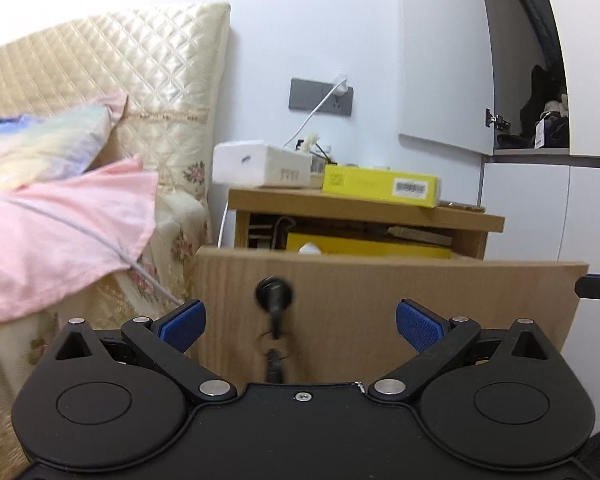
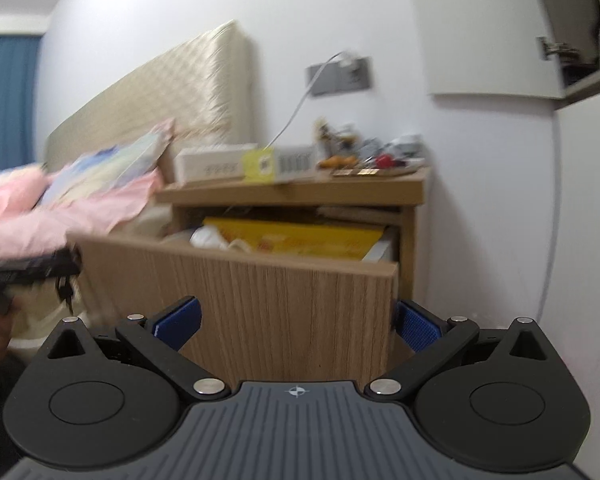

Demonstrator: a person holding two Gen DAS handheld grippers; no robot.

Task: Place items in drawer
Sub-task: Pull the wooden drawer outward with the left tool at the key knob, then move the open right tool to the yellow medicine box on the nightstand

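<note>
Left tool level, jaws wide, facing the open drawer front just beyond its black knob. Right tool also wide, empty, at the drawer's right end. Yellow box lies inside the drawer, partly hidden by the front; right view blurred, nightstand clutter unreadable.

the drawer front hides most of what lies inside; only the top of a yellow box shows above it. the right wrist view is motion-blurred, so the small clutter on the nightstand cannot be identified. the left gripper there is cut off by the left edge. the knob is smeared.
</note>
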